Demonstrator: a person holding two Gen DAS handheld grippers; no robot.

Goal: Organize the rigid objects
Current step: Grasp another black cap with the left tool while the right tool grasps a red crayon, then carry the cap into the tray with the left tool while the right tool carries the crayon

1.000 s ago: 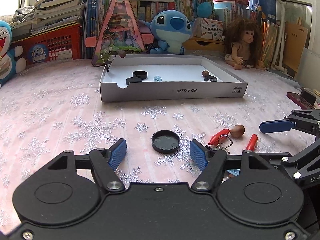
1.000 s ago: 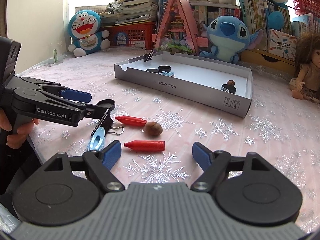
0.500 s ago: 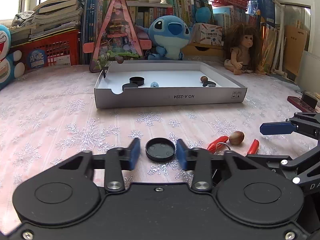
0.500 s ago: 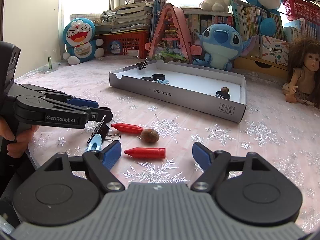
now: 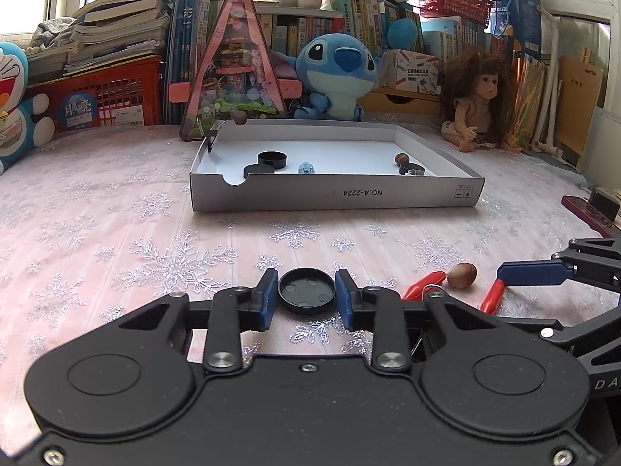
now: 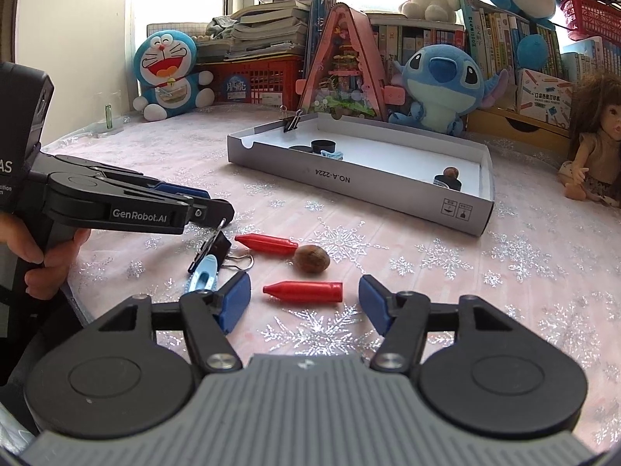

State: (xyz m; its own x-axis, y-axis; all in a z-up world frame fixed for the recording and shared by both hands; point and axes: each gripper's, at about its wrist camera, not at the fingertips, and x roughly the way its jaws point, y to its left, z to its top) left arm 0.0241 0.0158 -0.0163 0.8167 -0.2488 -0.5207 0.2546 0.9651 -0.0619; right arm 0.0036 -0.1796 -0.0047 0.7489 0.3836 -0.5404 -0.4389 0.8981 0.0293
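Note:
My left gripper (image 5: 306, 289) is shut on a flat black round lid (image 5: 306, 295) that lies on the snowflake tablecloth. From the right wrist view that gripper (image 6: 217, 209) comes in from the left and hides the lid. My right gripper (image 6: 304, 299) is closing, with a red cone-shaped piece (image 6: 310, 291) lying crosswise between its blue pads (image 6: 235, 299), which do not touch it. A second red piece (image 6: 268, 244), a brown nut (image 6: 311, 259), a black binder clip (image 6: 217, 248) and a light blue clip (image 6: 203, 277) lie just beyond. The grey cardboard box (image 5: 333, 194) stands further back.
The box holds black lids (image 5: 271, 158), a small blue item (image 5: 306, 168) and a nut (image 5: 401, 160); a binder clip (image 6: 291, 120) grips its corner. Plush toys, a doll (image 5: 475, 116), books and a red basket line the back. A dark red object (image 5: 590, 213) lies at the right edge.
The left jaws have drawn in from wide apart and closed on the black lid. The right jaws have narrowed around the red piece. Neither hand has shifted.

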